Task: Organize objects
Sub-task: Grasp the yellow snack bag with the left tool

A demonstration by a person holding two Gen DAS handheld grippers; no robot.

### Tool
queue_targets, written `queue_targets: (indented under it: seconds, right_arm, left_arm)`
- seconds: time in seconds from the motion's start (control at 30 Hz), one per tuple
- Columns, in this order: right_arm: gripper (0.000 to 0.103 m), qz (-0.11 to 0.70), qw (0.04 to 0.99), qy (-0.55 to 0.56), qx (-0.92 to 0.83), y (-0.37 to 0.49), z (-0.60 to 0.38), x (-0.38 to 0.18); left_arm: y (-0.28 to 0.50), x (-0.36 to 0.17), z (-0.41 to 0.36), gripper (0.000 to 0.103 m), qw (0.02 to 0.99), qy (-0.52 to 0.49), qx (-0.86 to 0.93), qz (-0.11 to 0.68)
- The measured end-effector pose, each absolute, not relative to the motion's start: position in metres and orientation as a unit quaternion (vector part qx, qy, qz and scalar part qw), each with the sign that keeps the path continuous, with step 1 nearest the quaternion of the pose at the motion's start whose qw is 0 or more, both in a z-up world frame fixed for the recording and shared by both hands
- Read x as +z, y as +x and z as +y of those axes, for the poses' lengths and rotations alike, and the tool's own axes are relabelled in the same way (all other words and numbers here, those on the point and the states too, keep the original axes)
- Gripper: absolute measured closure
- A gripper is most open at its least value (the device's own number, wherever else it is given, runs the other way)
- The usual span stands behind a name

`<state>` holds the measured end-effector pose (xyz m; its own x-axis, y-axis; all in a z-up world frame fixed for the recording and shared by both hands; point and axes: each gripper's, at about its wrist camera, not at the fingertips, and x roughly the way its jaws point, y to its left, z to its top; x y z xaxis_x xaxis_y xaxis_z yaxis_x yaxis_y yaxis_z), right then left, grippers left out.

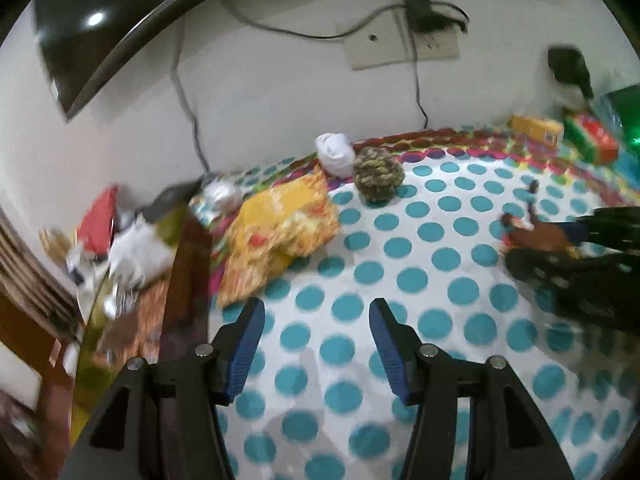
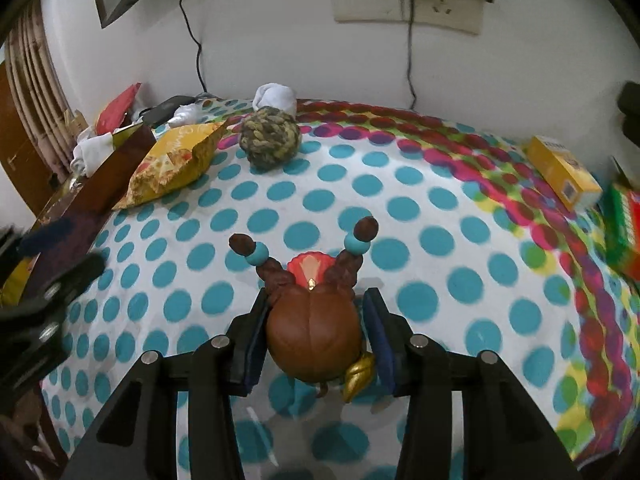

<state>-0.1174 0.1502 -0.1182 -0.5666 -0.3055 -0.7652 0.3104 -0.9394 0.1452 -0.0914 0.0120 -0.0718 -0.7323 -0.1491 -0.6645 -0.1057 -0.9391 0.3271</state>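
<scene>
Brown figurine (image 2: 314, 332), glossy and round-headed, sits right between my right gripper (image 2: 316, 320) pads, and they are clamped on its head from either side. Its two braids run straight ahead of the fingers and splay outward, each with a teal bead, so the long axis lies along my pointing line, head at my end, braid tips away from me. A gold shell-like piece pokes out low beside the right pad. It seems lifted just off the dotted cloth (image 2: 420, 200), though I cannot say for certain that it is clear.

My left gripper (image 1: 316, 344) hangs apart, nothing between its blue pads, only teal dots under it. From there the figurine lies off to the right and ahead, so the right hand owns it; the left is nearer the clutter.

Ahead of both, toward the wall: a rope ball (image 2: 270, 138), a white sock bundle (image 2: 276, 96) just behind it, and a yellow snack bag (image 2: 176, 164) to the left, near a dark box (image 2: 100, 184) at the bed's edge. Far right, a yellow carton (image 2: 560, 176).

My judgement: sorting is under way with one piece in hand. If the figurine goes toward that left box, I carry it ahead and left, past the snack bag, braids leading. The round head is slick, so a slip or twist is the risk.
</scene>
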Motion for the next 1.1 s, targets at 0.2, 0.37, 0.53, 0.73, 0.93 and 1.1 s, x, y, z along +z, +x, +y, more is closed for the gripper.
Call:
queue_targets:
  seconds: [0.2,0.37,0.53,0.73,0.93,1.1]
  right_arm:
    - [0.06,-0.022,0.179,0.432,-0.884,-0.114,0.16,-0.119]
    - [0.06,-0.016,0.177,0.432,-0.884,-0.112,0.158,-0.119]
    - [0.06,-0.02,0.179,0.432,-0.884,-0.111,0.157,-0.119]
    - [0.059,-0.01,0.174,0.432,-0.885,-0.112,0.157,-0.119]
    - [0.059,0.005,0.168,0.432,-0.886,-0.112,0.153,-0.119]
    - [0.059,0.011,0.165,0.432,-0.886,-0.112,0.15,-0.117]
  left_arm:
    - [-0.131,-0.09,0.033,0.047,0.038,0.374,-0.893,-0.247]
    - [-0.156,-0.092,0.031,0.047,0.064,0.371,-0.89,-0.259]
    - [-0.18,-0.099,0.016,0.047,0.101,0.382,-0.883,-0.251]
    - [-0.194,-0.115,0.014,0.047,0.124,0.391,-0.872,-0.267]
    - [-0.186,-0.117,0.022,0.061,0.1,0.371,-0.881,-0.276]
    - [-0.179,-0.112,0.024,0.067,0.086,0.364,-0.889,-0.264]
